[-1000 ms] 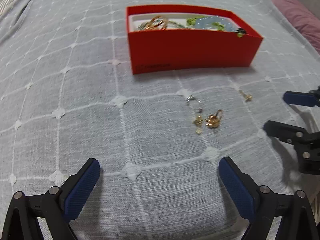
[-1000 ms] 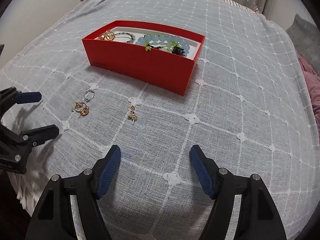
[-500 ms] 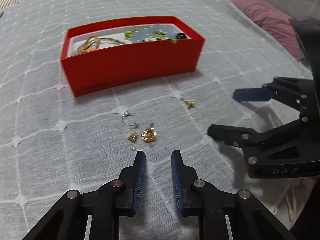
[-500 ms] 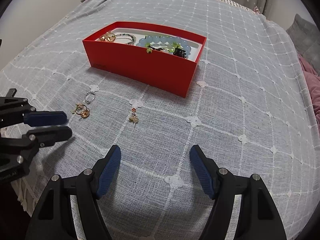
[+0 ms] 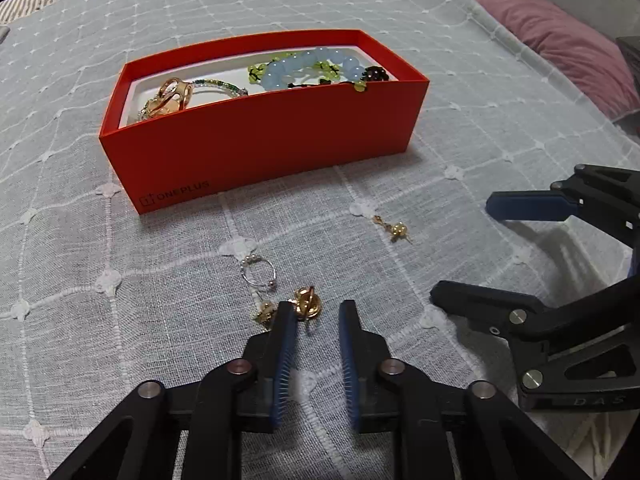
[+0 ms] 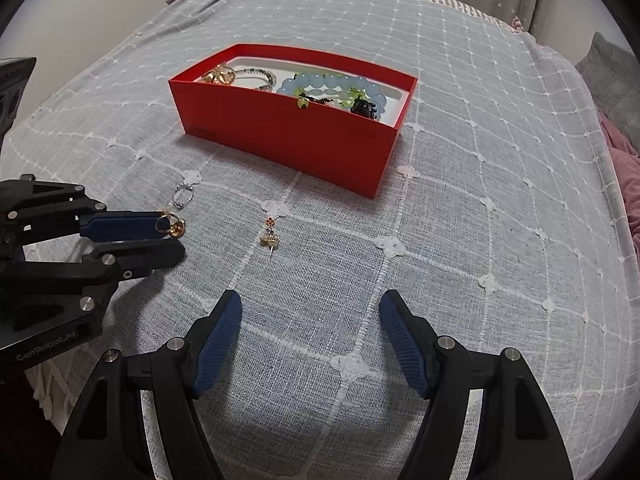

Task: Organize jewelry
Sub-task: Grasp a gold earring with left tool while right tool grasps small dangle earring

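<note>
The left gripper [image 5: 316, 316], fingers narrowed from wide, is now closing in around the gold earring [image 5: 307, 307]; right gripper [image 6: 310, 316] is waiting, fingers spread

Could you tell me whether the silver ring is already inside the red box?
No, the silver ring lies on the grey bedspread in front of the red box.

Gold earrings [image 5: 307, 306], silver ring [image 5: 259, 273], stud [image 5: 396, 230] loose before filled red box [image 5: 264, 136].
</note>
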`<action>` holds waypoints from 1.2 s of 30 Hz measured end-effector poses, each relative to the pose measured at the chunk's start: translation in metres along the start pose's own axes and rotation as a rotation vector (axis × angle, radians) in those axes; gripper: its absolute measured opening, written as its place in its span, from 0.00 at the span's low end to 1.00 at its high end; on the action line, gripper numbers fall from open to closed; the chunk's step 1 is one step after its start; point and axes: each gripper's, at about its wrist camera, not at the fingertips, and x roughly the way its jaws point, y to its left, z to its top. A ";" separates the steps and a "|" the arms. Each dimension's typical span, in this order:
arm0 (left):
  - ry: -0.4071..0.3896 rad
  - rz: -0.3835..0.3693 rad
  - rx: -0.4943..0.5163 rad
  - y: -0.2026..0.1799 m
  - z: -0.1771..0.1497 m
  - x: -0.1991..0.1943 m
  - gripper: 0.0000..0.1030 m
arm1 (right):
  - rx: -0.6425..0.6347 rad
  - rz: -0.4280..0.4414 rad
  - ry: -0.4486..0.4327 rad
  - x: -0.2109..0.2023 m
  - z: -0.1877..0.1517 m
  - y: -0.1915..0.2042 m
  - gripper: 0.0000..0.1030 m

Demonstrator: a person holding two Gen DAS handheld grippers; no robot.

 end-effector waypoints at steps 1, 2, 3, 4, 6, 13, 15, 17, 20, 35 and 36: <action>0.000 0.004 0.001 0.000 0.000 0.000 0.10 | -0.001 0.000 -0.001 0.000 0.000 0.000 0.73; 0.000 0.008 0.004 0.001 0.001 0.001 0.05 | -0.002 -0.001 -0.002 0.000 0.001 0.000 0.73; 0.001 0.014 0.008 0.001 0.000 0.000 0.02 | -0.002 0.000 -0.003 0.001 0.001 0.000 0.73; 0.000 0.015 0.008 0.001 0.001 0.001 0.02 | -0.003 0.000 -0.004 0.001 0.001 0.000 0.73; 0.000 0.016 0.001 0.003 0.000 0.000 0.00 | -0.005 0.001 -0.006 0.001 0.002 0.001 0.73; -0.004 0.021 -0.006 0.005 -0.002 -0.005 0.00 | -0.016 0.005 -0.029 0.002 0.006 0.006 0.66; -0.005 0.021 -0.010 0.006 -0.003 -0.005 0.00 | -0.029 0.008 -0.035 0.002 0.007 0.010 0.62; -0.004 0.022 -0.010 0.006 -0.003 -0.006 0.00 | -0.043 0.015 -0.042 0.003 0.009 0.014 0.60; -0.004 0.021 -0.011 0.006 -0.003 -0.006 0.00 | -0.056 0.023 -0.046 0.007 0.012 0.017 0.55; -0.017 -0.057 -0.008 0.005 -0.005 -0.004 0.23 | -0.072 0.043 -0.084 0.013 0.024 0.025 0.11; -0.019 -0.055 -0.001 0.004 -0.005 -0.003 0.24 | -0.067 0.043 -0.084 0.012 0.024 0.024 0.10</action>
